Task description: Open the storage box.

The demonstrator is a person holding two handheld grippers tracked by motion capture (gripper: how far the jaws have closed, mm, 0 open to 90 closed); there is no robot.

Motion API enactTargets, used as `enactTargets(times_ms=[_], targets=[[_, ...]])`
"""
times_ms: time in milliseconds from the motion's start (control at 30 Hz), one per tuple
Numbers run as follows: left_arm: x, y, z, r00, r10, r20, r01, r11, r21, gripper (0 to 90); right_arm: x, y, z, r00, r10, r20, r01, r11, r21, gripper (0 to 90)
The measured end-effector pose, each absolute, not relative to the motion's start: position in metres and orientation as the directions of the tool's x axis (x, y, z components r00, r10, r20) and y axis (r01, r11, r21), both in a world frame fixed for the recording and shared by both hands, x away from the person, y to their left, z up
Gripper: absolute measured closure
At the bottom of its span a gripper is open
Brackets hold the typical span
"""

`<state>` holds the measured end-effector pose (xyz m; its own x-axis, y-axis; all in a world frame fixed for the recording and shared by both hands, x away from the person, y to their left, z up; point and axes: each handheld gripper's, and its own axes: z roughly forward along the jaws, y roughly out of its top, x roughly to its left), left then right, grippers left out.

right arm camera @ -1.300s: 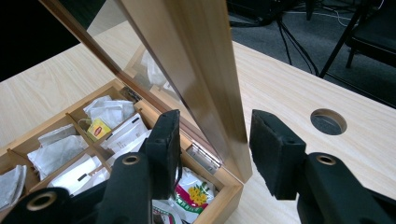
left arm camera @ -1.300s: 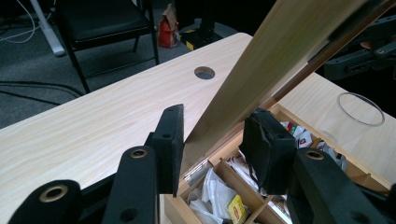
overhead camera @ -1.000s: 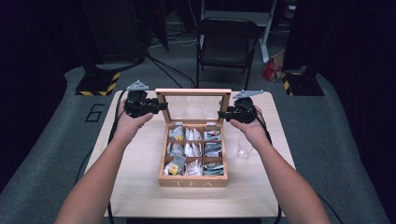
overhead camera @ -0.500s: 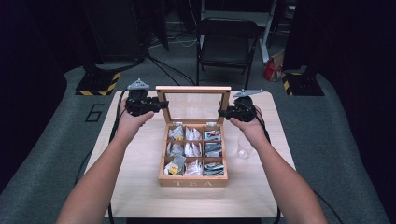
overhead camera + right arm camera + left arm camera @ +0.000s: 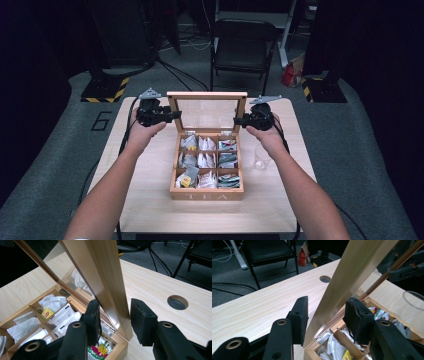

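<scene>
High view: the wooden tea box [image 5: 206, 192] sits mid-table, its glass-paned wooden lid [image 5: 207, 94] standing upright. The left gripper [image 5: 172, 116] straddles the lid's left frame edge, its jaws having just been opening, with gaps on both sides. The right gripper [image 5: 239, 120] brackets the right edge, its inner pad touching, its outer pad clear. A clear plastic cup [image 5: 260, 157] stands just beside the box.

One wooden tea box [image 5: 207, 192] stands on the one table [image 5: 150, 200], with one glass-paned lid [image 5: 207, 114] raised and nine compartments in three rows of three, each holding tea bags [image 5: 206, 160] too crowded to count. One clear glass cup [image 5: 260, 157] stands right of the box. Two tongs are at the lid, the left tongs [image 5: 175, 115] and the right tongs [image 5: 239, 120], and one black chair [image 5: 243, 50] stands on the far floor.
</scene>
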<state>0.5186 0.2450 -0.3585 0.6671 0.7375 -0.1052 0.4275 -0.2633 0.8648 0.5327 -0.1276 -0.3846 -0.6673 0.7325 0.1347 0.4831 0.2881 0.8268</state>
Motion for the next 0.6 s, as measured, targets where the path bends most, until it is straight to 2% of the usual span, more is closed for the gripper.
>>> enactTargets(times_ms=[600], targets=[[0.528, 0.242, -0.38, 0.667, 0.736, -0.114, 0.435, -0.261, 0.862, 58.1, 0.538, -0.128, -0.386, -0.661, 0.736, 0.149, 0.488, 0.27, 0.83, 60.5]])
